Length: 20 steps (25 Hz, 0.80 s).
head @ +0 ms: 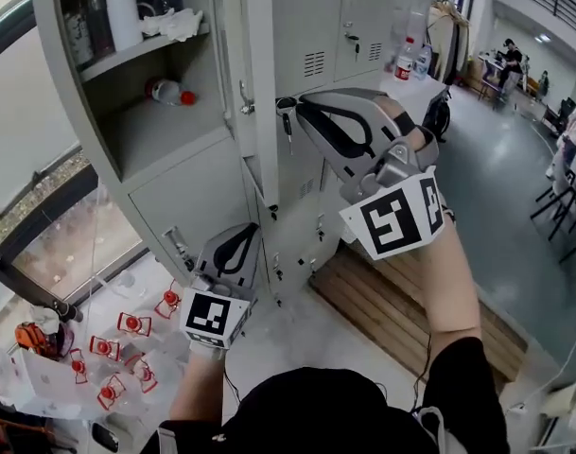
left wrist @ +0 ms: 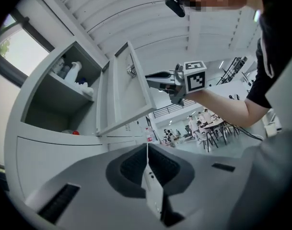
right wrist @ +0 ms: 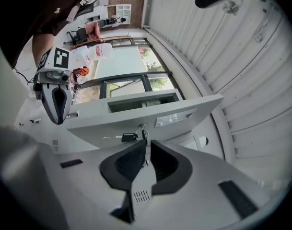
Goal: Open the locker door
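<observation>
The grey upper locker's door [head: 257, 74] stands swung open toward me, edge-on in the head view. My right gripper [head: 295, 105] is at its free edge, jaws shut on the key [right wrist: 143, 131] in the door's lock. A second, black-headed key [right wrist: 129, 137] dangles from the ring beside it. In the right gripper view the door [right wrist: 150, 114] fills the space just past the jaw tips [right wrist: 146, 143]. My left gripper [head: 242, 235] hangs lower, in front of the bottom lockers, jaws shut with nothing between them [left wrist: 147, 146]. From there I see the open door [left wrist: 122, 95] and the right gripper [left wrist: 160, 75].
The open compartment holds a white bottle [head: 125, 8] on its shelf and a red-capped bottle [head: 169, 91] below. Several red-capped bottles [head: 127, 348] lie on the floor at left. A wooden platform [head: 401, 301] runs along the locker base. Neighbouring locker doors [head: 306, 36] are closed.
</observation>
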{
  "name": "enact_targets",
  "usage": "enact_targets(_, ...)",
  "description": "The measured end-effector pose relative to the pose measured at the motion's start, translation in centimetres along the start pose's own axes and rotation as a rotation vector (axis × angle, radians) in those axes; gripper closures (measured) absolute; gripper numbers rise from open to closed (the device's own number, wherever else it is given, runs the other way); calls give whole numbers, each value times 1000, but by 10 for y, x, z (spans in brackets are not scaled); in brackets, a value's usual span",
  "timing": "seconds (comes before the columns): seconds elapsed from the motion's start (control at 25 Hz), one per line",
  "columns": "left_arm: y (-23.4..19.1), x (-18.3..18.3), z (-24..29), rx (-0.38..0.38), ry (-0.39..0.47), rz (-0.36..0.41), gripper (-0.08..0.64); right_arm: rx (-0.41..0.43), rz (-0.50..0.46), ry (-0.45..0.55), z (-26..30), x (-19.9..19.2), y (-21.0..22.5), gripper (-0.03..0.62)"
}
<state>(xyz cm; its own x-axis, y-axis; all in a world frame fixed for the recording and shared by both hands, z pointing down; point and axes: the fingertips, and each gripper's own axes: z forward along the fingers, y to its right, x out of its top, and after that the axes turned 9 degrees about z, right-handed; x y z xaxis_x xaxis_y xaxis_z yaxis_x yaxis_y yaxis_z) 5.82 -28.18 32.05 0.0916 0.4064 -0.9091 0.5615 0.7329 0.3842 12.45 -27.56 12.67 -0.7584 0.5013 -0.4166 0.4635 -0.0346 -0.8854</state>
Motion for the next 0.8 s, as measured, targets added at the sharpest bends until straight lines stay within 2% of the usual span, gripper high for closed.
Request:
enact_targets(0.28, 41, 7, 40, -121, 35, -23, 535, -117, 62, -180, -61, -58, 40, 545)
enact_targets(0.44, 60, 11, 55, -168, 50, -38, 535, -139, 69, -235, -84, -74, 45, 545)
enact_targets(0.6, 71, 15, 61, -188, 56, -40, 535, -143, 84, -254, -95, -80, 46, 545)
enact_targets(0.8, 64, 12, 54, -155, 37, -41, 535, -108, 107, -223, -83, -72, 34, 546)
